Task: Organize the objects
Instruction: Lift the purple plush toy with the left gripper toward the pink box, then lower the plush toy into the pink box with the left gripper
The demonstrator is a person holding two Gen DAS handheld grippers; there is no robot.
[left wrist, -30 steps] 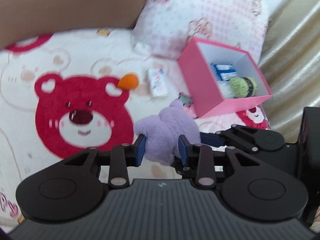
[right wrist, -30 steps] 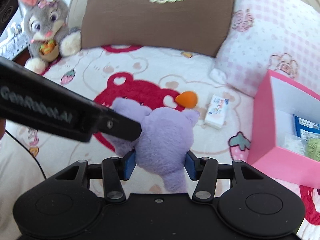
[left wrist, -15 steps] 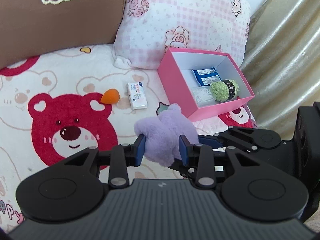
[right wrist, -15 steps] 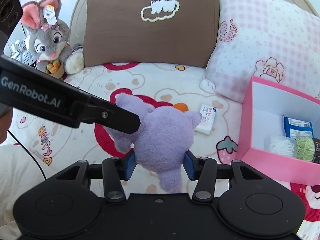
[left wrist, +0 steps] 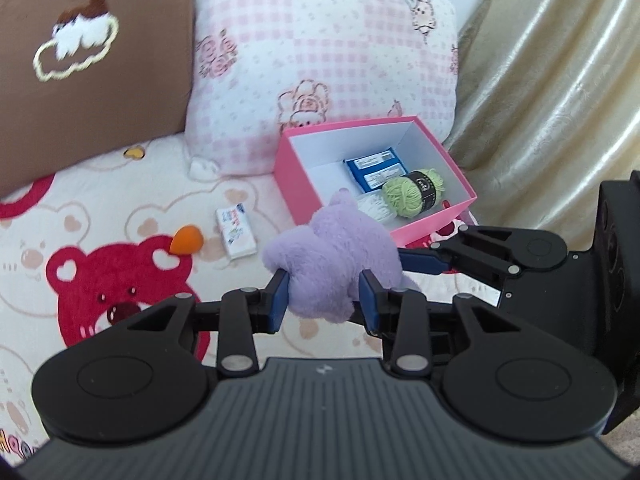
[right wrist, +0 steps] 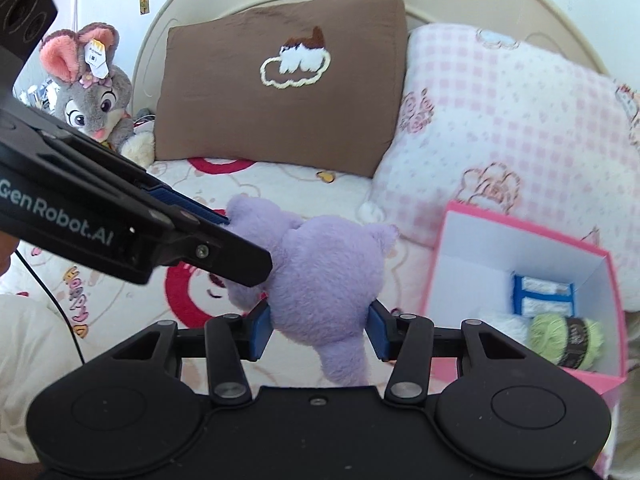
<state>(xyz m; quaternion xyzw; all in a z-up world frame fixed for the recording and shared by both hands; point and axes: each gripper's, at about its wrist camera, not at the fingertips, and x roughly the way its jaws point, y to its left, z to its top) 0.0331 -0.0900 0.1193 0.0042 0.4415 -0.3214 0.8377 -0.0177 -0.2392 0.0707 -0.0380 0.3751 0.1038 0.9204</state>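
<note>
From the left wrist camera, I have the left gripper [left wrist: 323, 294] clamped on one end of the purple plush toy [left wrist: 334, 256], its blue pads pressed into the fur. The toy hangs clear of the bear-print bedspread [left wrist: 100, 240], just near of the pink box [left wrist: 304, 196], which sits to the right against the pink checked pillow [left wrist: 320, 60]. Inside the box I see a blue packet [left wrist: 376, 168] and a green yarn ball [left wrist: 414, 190]. An orange sponge [left wrist: 186, 239] and a small tissue pack [left wrist: 236, 232] lie loose on the bedspread to the left.

From the right wrist camera, my right gripper [right wrist: 318, 330] squeezes the toy's body, with the left gripper reaching in from the left onto its far end. The box stands open to the right.

I judge the toy is headed for the box. I should carry both hands together, keep it above the near wall, and lower it into the free corner before loosening either grip.
</note>
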